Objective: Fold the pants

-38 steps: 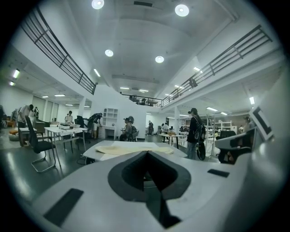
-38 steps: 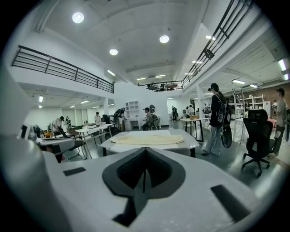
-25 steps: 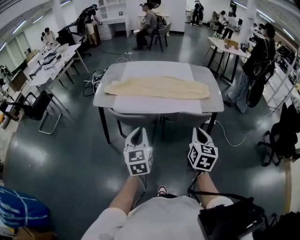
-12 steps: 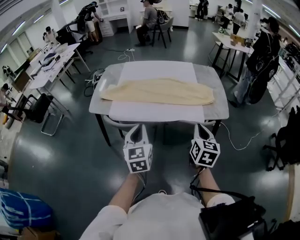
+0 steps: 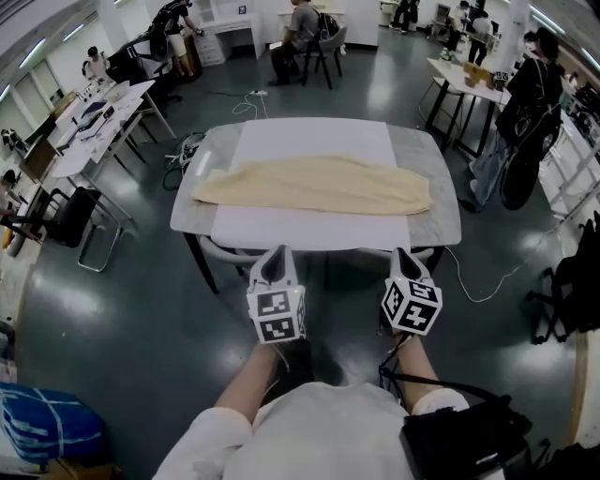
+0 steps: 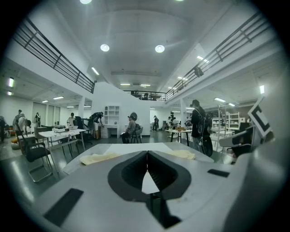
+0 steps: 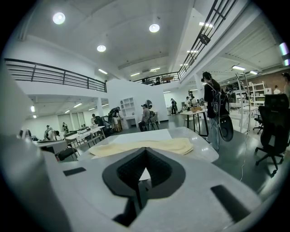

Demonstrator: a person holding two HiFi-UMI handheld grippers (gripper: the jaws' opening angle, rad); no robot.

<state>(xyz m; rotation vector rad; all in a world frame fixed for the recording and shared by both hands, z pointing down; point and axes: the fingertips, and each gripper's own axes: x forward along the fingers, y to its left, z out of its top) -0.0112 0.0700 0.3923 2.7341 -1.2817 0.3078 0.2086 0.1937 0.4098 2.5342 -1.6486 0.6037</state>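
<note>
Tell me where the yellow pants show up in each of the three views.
Head view: pants stretch across the table, upper centre.
Left gripper view: pants show as two ends, left and right of centre.
Right gripper view: pants form one wide strip at centre.
Shared landmark: seated person beyond the table.

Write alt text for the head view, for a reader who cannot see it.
Cream pants lie flat across a white mat on a grey table. The person's left gripper and right gripper, both shut and empty, point toward it from just short of its near edge.
</note>
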